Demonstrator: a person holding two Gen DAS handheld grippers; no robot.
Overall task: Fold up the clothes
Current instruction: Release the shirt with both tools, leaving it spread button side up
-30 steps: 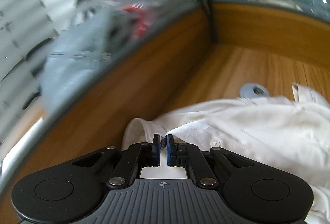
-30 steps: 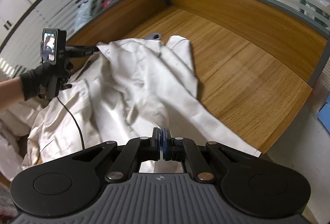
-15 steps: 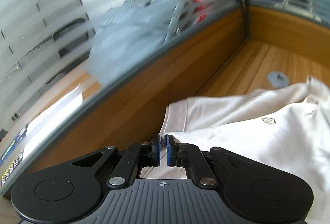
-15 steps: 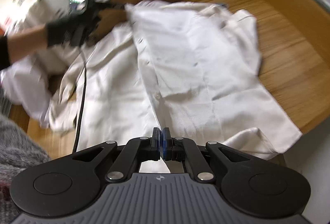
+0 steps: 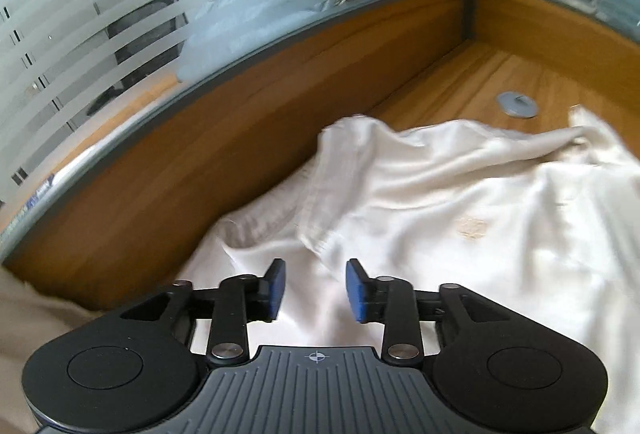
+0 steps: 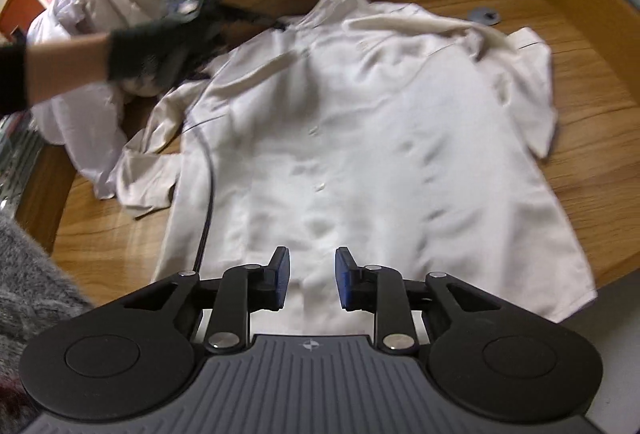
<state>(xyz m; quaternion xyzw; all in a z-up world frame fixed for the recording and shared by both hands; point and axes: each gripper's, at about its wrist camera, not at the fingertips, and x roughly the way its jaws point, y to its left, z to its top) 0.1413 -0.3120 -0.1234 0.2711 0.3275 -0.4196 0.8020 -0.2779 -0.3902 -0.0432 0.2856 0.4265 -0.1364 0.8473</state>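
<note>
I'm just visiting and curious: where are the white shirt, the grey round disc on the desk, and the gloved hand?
white shirt [image 6: 360,138]: right wrist view, middle of its front.
grey round disc [image 5: 517,104]: left wrist view, its centre.
gloved hand [image 6: 148,56]: right wrist view, back of glove.

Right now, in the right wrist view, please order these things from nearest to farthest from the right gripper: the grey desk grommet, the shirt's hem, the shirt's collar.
From the right gripper:
1. Shirt's hem, directly under the open fingers.
2. Shirt's collar, far end of the shirt, slightly left of the grommet.
3. Grey desk grommet, beyond the shirt, upper right on the wooden desk.
</note>
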